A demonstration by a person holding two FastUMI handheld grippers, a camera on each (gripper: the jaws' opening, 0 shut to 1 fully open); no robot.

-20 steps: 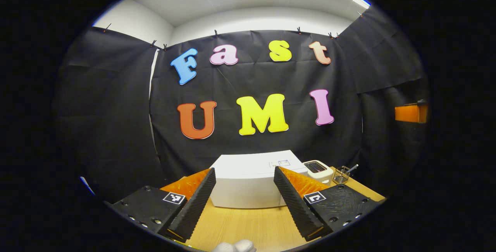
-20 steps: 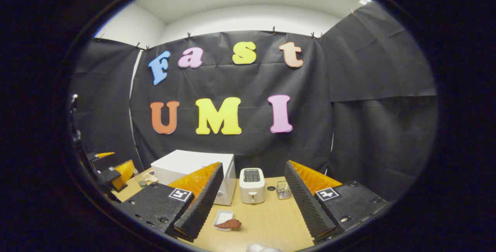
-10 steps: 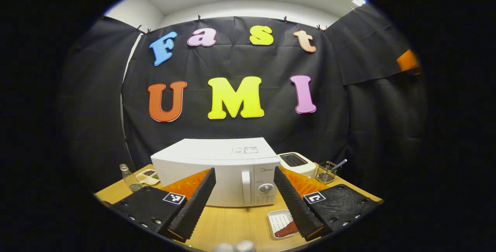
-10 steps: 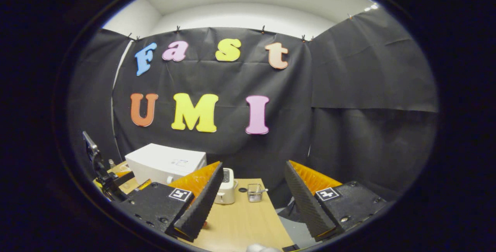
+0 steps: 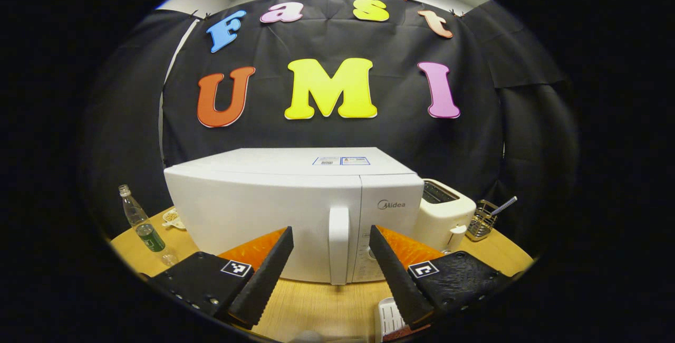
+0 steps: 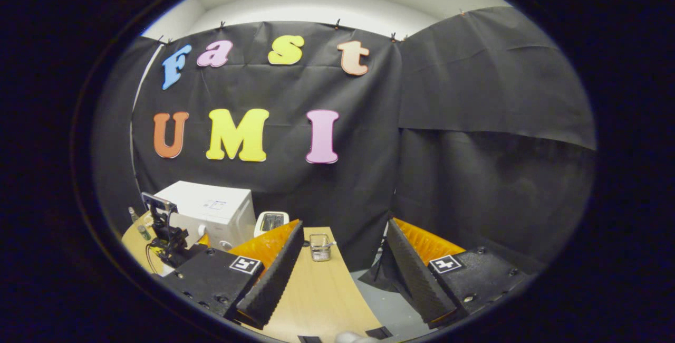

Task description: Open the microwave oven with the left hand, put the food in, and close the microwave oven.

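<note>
Both grippers, left & right, agape, empty; microwave door shut; tray contents unclear.

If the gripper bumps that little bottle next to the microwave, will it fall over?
Probably, yes. The bottle is tall and narrow and stands upright on the wooden table, so a knock near its top would likely tip it. It looks like clear plastic, mostly empty, so it is probably light and would slide or topple easily. Once on its side, its round body could roll.
</note>
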